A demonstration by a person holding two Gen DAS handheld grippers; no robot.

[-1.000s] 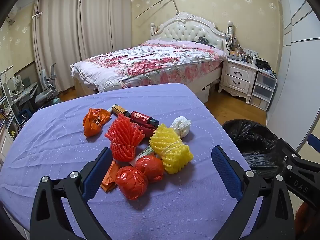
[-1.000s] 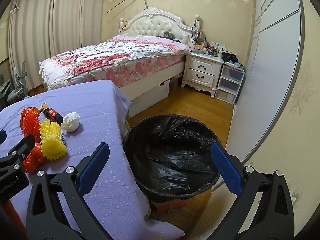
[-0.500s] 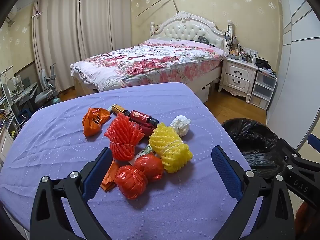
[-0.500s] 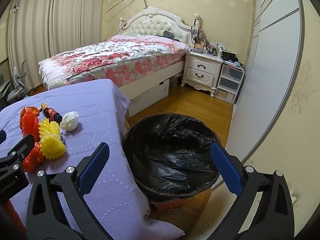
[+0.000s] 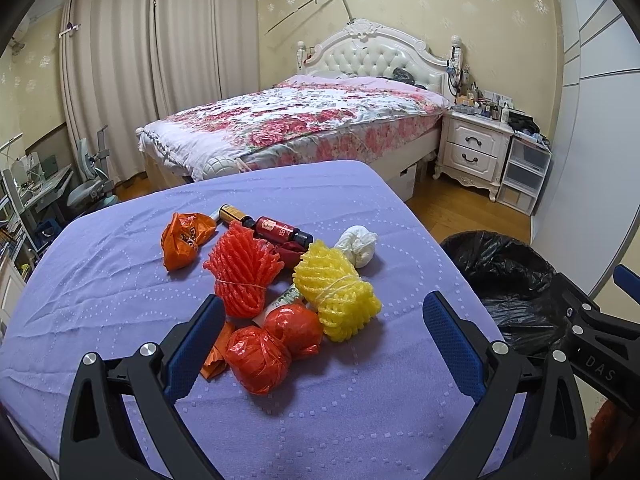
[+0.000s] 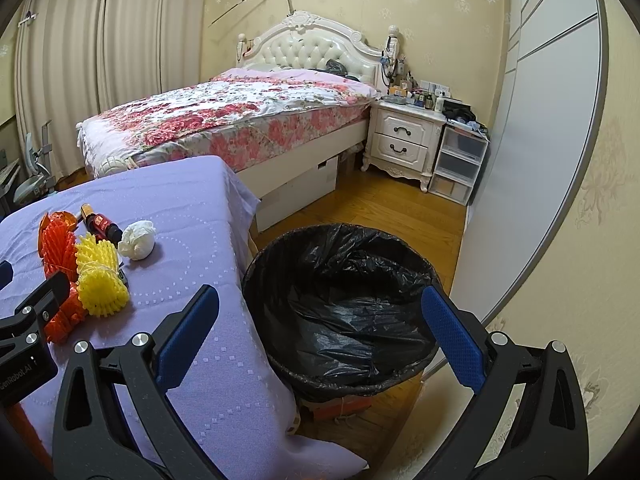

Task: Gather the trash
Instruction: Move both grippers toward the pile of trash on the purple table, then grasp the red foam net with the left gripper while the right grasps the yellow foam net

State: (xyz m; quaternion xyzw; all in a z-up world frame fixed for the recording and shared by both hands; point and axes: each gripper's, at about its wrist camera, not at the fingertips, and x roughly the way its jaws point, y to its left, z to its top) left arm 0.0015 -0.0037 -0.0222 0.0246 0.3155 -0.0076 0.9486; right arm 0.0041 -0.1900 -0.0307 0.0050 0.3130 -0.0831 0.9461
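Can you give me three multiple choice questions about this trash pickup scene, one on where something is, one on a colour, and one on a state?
1. Where is the bin?
A. On the bed
B. On the floor beside the table
C. Under the nightstand

2. What colour is the foam net next to the white wad?
A. Yellow
B. Green
C. Blue

3. How are the left gripper and right gripper?
A. Both shut on trash
B. Left holds a bottle
C. Both open and empty

Answers:
1 B, the black-lined bin stands on the wooden floor at the edge of the table.
2 A, the net beside the wad is bright yellow.
3 C, each pair of fingers is spread wide with nothing between.
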